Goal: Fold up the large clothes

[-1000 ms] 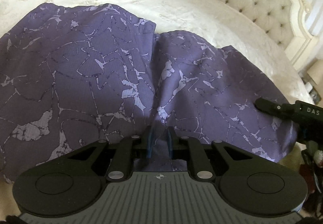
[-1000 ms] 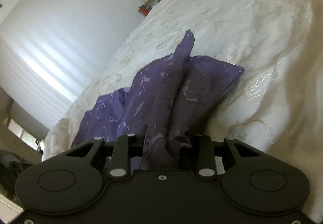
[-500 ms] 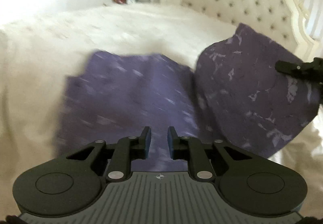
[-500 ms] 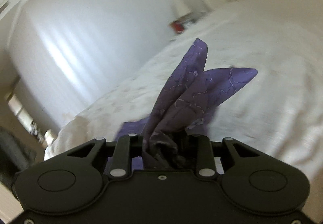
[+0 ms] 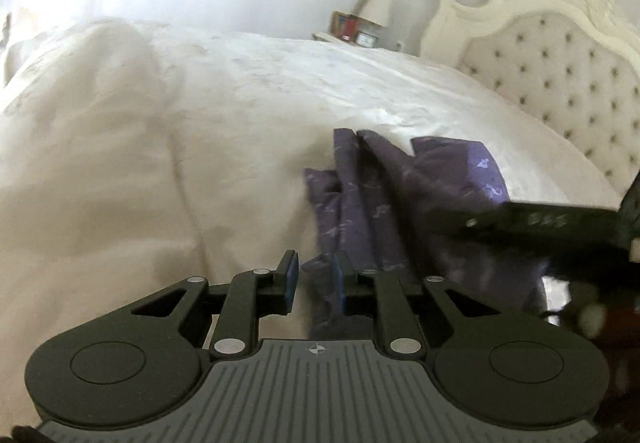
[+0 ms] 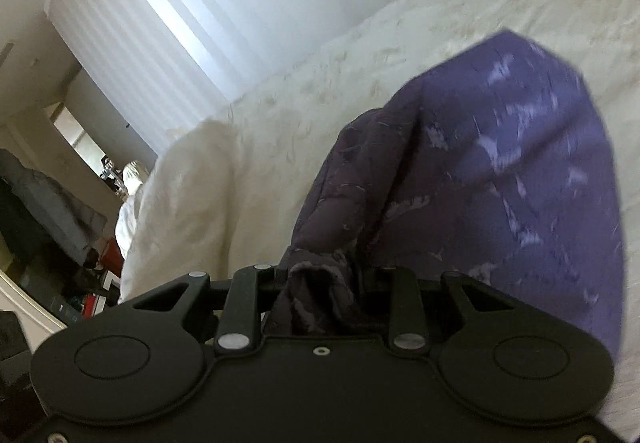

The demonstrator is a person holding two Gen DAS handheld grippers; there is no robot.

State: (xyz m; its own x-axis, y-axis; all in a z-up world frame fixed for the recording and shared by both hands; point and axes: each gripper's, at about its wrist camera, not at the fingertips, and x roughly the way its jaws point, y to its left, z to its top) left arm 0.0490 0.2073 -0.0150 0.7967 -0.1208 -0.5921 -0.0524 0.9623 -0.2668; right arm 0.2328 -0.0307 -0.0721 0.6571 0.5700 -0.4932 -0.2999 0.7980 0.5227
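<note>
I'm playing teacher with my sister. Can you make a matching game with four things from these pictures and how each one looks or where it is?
1 purple garment
2 bedspread
3 headboard
4 lamp

A tufted with buttons
B bunched in the right gripper
C white, covering the bed
D beside the headboard

Pairs: 1-B, 2-C, 3-A, 4-D

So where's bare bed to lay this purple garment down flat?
Bare bedspread lies left of the purple garment, and more between it and the headboard. Crowded on the right: the right tongs, bunched with cloth, reach across there.
</note>
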